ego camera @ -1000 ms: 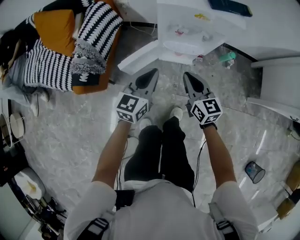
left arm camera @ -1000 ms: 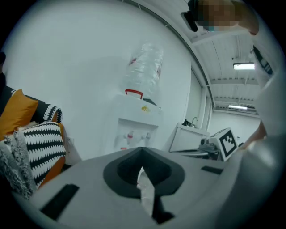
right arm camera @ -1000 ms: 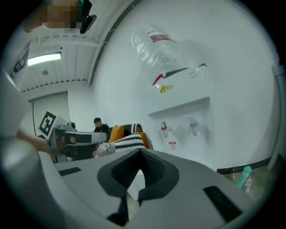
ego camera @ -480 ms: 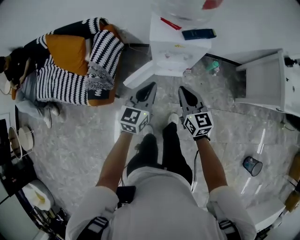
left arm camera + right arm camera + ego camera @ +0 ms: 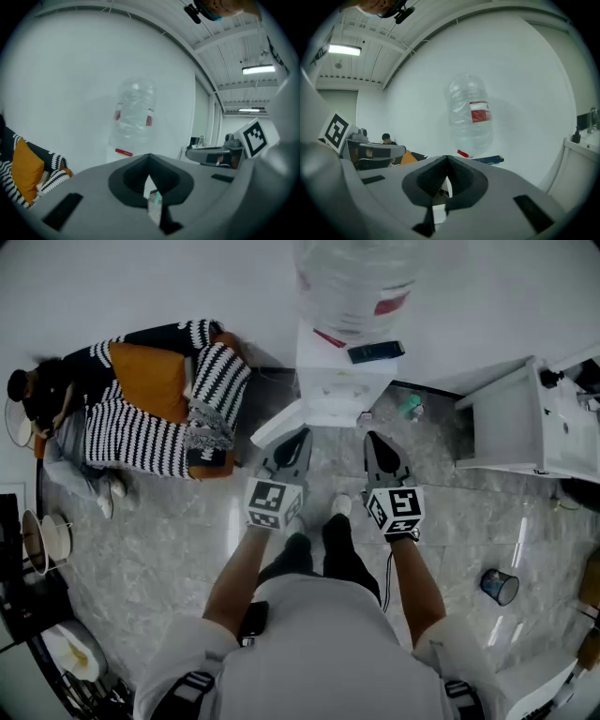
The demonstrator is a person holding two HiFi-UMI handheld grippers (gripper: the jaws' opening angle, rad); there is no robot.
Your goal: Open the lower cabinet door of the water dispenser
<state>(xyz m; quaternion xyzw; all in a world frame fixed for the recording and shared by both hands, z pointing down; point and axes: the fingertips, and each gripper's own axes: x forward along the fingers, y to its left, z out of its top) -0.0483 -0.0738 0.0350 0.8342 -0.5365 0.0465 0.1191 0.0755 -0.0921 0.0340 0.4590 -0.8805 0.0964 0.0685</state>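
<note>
Now left claw (image 5: 301,434), right claw (image 5: 373,439) closed, empty; water dispenser (image 5: 343,382) door (image 5: 279,424) ajar.

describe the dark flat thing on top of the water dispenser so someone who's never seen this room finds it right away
Start at the white water dispenser, the one with the big clear bottle upended on it. On its flat top, just right of the bottle's base, lies a thin dark rectangle, shaped like a phone. It is the only dark item on that white top.
</note>
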